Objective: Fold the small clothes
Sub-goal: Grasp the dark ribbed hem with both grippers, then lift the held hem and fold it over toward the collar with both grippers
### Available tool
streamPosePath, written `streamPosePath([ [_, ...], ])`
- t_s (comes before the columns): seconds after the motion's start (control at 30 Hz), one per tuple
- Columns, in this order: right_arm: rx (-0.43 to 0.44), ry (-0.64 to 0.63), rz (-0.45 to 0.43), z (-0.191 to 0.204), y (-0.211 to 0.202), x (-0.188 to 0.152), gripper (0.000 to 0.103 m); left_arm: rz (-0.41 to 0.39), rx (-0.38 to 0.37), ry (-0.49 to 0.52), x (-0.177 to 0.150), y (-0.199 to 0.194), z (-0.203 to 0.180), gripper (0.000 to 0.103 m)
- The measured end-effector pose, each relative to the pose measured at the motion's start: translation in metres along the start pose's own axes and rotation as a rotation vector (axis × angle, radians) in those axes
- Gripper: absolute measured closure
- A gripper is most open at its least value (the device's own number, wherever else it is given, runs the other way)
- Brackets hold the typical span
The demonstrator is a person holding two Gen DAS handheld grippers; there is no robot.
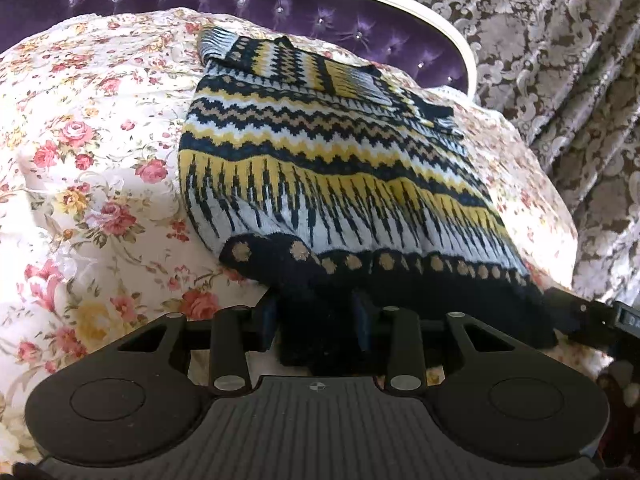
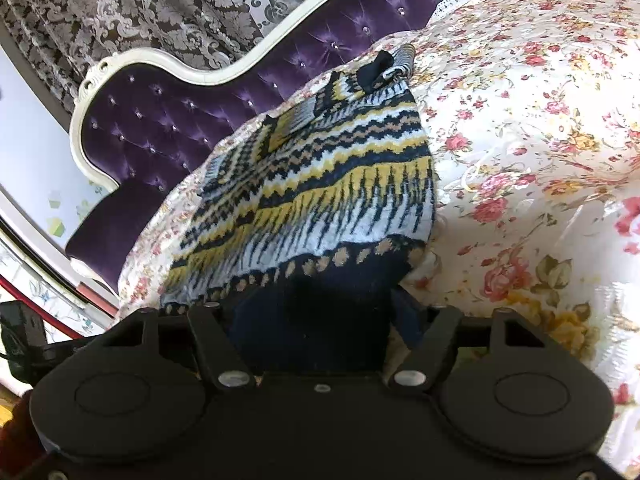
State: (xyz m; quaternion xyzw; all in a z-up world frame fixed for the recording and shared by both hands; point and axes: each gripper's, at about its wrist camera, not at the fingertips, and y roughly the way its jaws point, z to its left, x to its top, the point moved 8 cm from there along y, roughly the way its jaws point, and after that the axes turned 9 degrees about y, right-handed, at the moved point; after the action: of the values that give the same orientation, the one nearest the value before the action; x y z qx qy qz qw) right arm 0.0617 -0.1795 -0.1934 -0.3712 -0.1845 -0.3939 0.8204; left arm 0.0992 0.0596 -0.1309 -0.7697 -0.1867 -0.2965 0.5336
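Two grippers, both at the dark hem of one knit sweater [image 1: 320, 152] lying flat on the floral bedspread [image 1: 80, 140]. Left-wrist view first: bedspread fills the left of the frame, the sweater sits centre and runs to the upper right toward the purple tufted headboard [image 1: 280, 4], with the patterned curtain [image 1: 560, 60] at far right. My left gripper [image 1: 316, 324] is at bottom centre, jaws narrowed around a bunched hem corner; I read it as clenched on the fabric, though the dark wool hides the contact. The tip of the other gripper pokes in at the right edge.

Right-wrist view: headboard at the left, sweater centre, bedspread right. My right gripper [image 2: 316, 328] has the hem band between its jaws at bottom centre, jaws still fairly wide; one finger is buried in the cloth, so I can't tell if it's pinching yet.

Step, as I judge it: securing both bottom corners for the hem-to-collar fold. Next move needs both grips firm, then an even lift and carry toward the top of frame so the fold lands square.
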Motion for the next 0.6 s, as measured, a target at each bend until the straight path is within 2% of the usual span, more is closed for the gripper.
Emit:
streamPosePath([
  [0.07,0.009,-0.007,0.003,0.002,0.003,0.001,0.034,-0.003,0.007,0.003,0.003,0.004,-0.001,0.066],
  [0.13,0.011,-0.01,0.014,0.003,0.007,0.001,0.041,-0.002,0.008,0.009,0.005,0.006,-0.002,0.067],
  [0.2,0.004,-0.009,0.035,0.001,0.012,0.0,0.058,-0.006,0.005,0.013,0.007,0.006,-0.002,0.08],
  [0.23,-0.009,-0.01,0.048,-0.001,0.014,0.0,0.078,-0.011,0.004,0.002,0.008,0.005,0.0,0.089],
  [0.27,-0.02,-0.009,0.047,-0.002,0.013,0.0,0.084,-0.022,0.004,-0.011,0.008,0.003,0.002,0.092],
  [0.43,0.025,0.008,0.036,-0.002,0.003,0.006,0.084,-0.094,-0.017,-0.058,0.016,-0.019,0.007,0.093],
  [0.6,0.098,0.004,-0.002,0.014,-0.007,0.03,0.085,-0.174,-0.037,-0.06,0.041,-0.041,0.002,0.093],
])
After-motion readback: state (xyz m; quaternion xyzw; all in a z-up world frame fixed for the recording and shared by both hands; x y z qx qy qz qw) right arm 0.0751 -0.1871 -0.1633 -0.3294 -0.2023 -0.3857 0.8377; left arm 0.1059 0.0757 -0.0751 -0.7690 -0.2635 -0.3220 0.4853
